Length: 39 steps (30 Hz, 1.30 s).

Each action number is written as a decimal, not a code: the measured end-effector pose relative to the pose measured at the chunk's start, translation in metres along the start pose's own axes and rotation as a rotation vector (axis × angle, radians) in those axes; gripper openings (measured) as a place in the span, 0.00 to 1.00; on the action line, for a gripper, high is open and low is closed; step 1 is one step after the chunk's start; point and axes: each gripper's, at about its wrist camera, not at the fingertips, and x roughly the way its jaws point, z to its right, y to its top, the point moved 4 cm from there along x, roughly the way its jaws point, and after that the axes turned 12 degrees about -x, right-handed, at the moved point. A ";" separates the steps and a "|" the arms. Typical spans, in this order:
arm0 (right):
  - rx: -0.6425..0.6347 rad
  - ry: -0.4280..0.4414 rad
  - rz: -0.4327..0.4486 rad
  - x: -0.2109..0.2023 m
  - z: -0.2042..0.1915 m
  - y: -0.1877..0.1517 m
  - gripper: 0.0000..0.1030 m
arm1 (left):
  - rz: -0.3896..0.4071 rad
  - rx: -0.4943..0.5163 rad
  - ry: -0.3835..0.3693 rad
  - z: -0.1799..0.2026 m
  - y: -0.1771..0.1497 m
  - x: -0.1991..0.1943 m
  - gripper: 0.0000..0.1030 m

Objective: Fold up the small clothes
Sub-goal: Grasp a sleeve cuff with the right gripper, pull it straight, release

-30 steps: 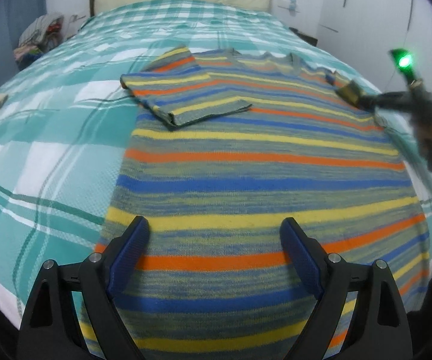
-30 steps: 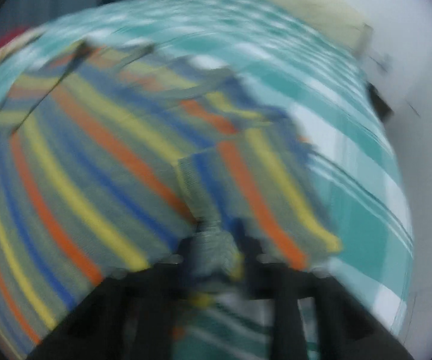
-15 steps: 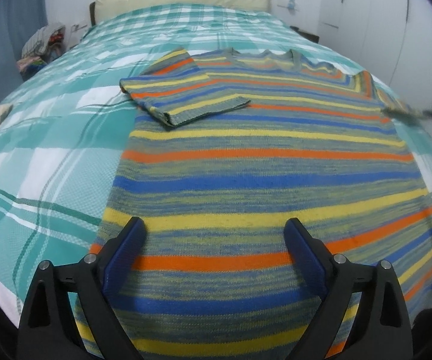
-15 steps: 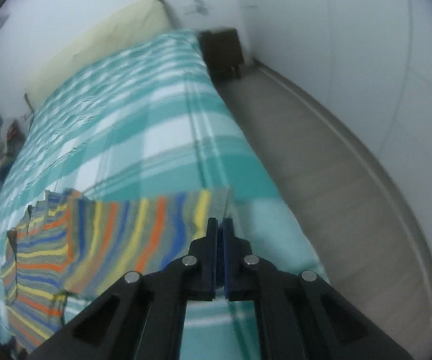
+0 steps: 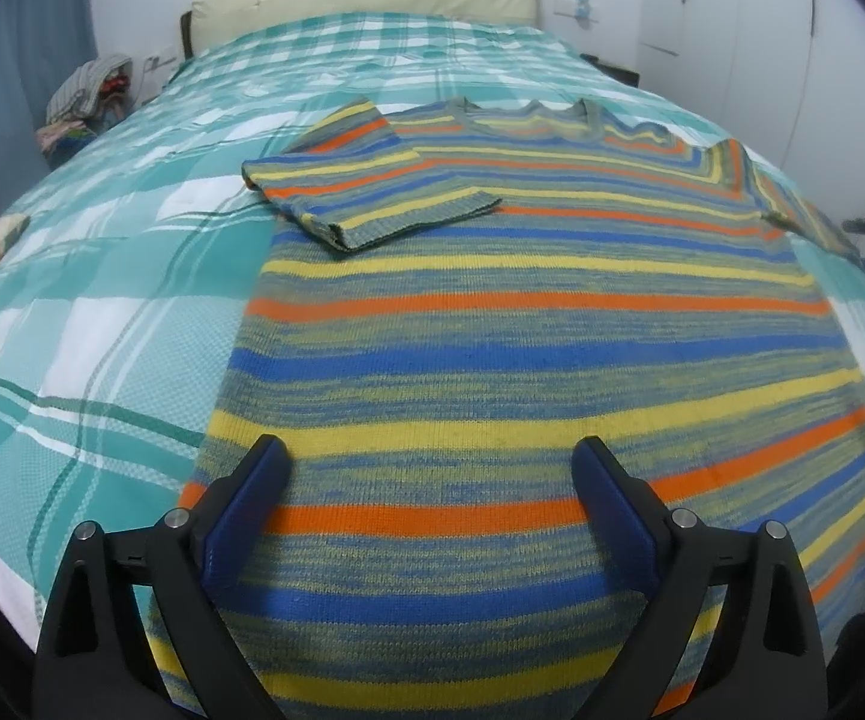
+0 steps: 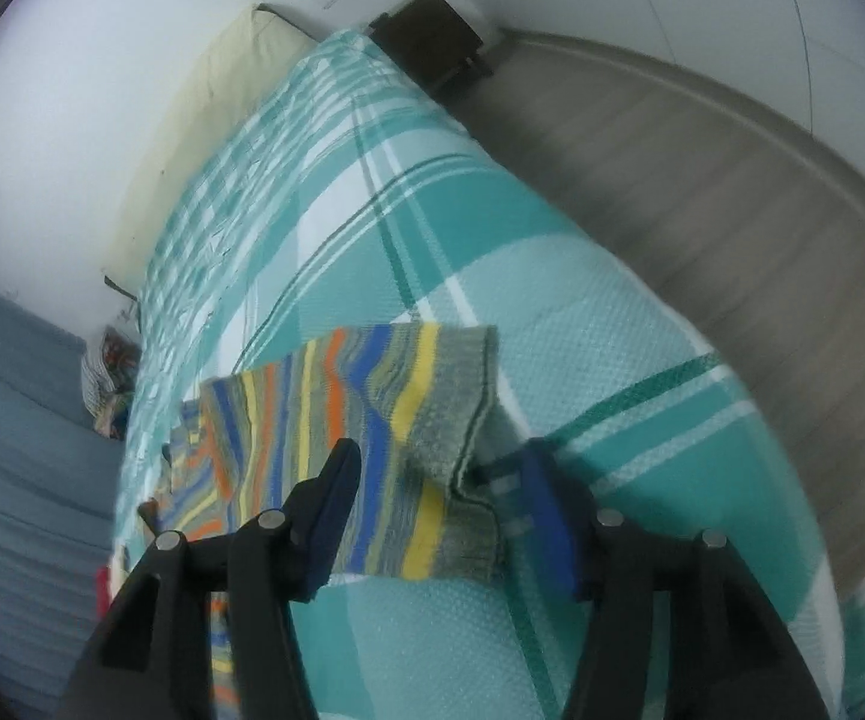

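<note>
Right jaws: the right gripper is opening; the cuff of the right sleeve lies between the blue pads, which no longer press on it.
Right sleeve: spread outward from the jaws over the teal checked bed, its long axis running away to the left toward the sweater body.
Left jaws: the left gripper stands wide and holds nothing, hovering over the lower hem.
Sweater: the striped knitted sweater lies flat ahead of the left jaws, neck farthest away, stripes running crosswise.
Left sleeve: the left sleeve is already folded in over the chest, ahead and left of the left jaws.
Key relation: the unfolded sleeve lies at the right jaws and well apart from the left ones, so the right hand looks better placed to fold it inward.
</note>
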 end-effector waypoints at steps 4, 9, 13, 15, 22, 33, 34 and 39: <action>0.056 0.056 0.033 0.012 0.007 0.014 0.53 | 0.005 0.003 0.007 0.001 -0.001 -0.001 0.94; 0.074 0.137 0.004 0.026 0.010 0.029 0.07 | 0.010 0.004 0.014 0.002 -0.001 -0.001 0.95; -0.125 -0.157 0.031 0.013 -0.007 0.029 0.06 | 0.013 0.003 0.025 0.003 -0.001 0.002 0.97; -0.231 -0.299 0.040 0.013 -0.021 0.027 0.06 | 0.013 0.005 0.031 0.004 -0.001 0.003 0.98; -0.162 -0.291 0.048 0.021 -0.010 0.023 0.22 | 0.013 0.000 0.029 0.003 -0.001 0.004 0.98; 0.257 0.111 0.030 -0.045 -0.002 -0.039 0.52 | 0.013 -0.009 0.030 0.002 -0.003 0.004 0.99; 0.288 0.126 0.007 -0.034 0.000 -0.048 0.51 | 0.013 -0.008 0.029 0.002 -0.003 0.004 0.99; 0.359 0.140 0.115 -0.012 0.015 -0.046 0.03 | 0.013 -0.006 0.030 0.002 -0.003 0.004 0.99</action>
